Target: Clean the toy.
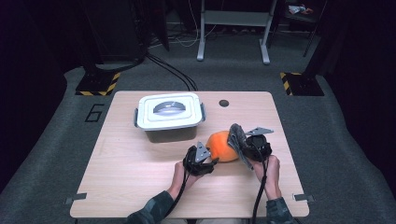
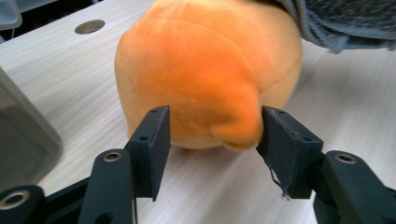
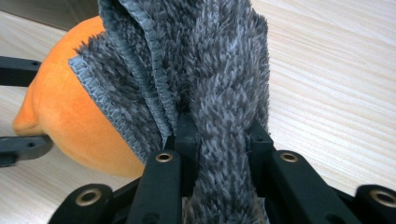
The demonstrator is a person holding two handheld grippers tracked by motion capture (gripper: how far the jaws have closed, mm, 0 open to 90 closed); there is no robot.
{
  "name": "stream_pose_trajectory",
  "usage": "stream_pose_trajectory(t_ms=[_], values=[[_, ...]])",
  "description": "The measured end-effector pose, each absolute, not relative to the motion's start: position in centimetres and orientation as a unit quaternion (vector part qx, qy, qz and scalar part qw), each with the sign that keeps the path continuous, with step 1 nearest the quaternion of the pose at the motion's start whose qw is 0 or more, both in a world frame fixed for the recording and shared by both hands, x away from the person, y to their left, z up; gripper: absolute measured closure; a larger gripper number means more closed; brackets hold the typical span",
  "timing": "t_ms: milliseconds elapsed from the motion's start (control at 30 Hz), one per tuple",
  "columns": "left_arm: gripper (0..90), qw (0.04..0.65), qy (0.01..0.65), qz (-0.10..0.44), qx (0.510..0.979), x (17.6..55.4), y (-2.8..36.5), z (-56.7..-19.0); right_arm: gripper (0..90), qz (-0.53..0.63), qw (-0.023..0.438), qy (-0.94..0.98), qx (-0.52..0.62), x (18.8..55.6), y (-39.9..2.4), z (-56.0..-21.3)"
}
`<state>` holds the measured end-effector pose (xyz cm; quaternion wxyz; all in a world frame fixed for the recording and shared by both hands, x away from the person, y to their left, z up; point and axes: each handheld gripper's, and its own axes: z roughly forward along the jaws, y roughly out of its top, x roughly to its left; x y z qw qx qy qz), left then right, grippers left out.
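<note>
An orange plush toy (image 1: 222,146) lies on the light wooden desk (image 1: 140,177), a little right of the middle and near the person, with a grey fluffy cloth (image 1: 236,138) draped against its right side. The right tongs (image 1: 246,148) are clenched on a bunched fold of that cloth; in the right gripper view the pile is squeezed tight between the two black jaws and rises from them over the toy's flank. The left tongs (image 1: 208,158) sit at the near-left side of the toy, released: in the left gripper view a small orange nub (image 2: 238,133) of the plush stands between the jaws, and neither pad presses on it, with a sliver of gap on each side.

The work in hand looks like wiping or wrapping the toy with the cloth. Judged from how things lie, the cloth is picked up and brought onto the toy, but it covers just the right side; most of the orange surface is bare. What seems left is to steady the toy with the left tongs and draw the cloth across.

A grey lidded storage box (image 1: 169,116) stands at the far left of the toy, lid on, clear of both tongs.
</note>
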<state>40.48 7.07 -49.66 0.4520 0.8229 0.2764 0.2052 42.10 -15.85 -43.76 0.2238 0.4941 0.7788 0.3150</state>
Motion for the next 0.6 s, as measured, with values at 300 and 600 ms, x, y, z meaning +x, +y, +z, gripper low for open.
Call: stream_pose_trajectory(t_ms=[300,600], values=[[74.7,0.47,0.28,0.185,0.817,41.2,6.8,-49.5,72.9,0.331,0.234,0.772,0.489,41.3,-16.9,-43.1],[77.5,0.5,0.308,0.119,0.801,41.2,7.2,-47.0,72.9,0.353,0.249,0.783,0.447,39.1,-15.2,-40.2]])
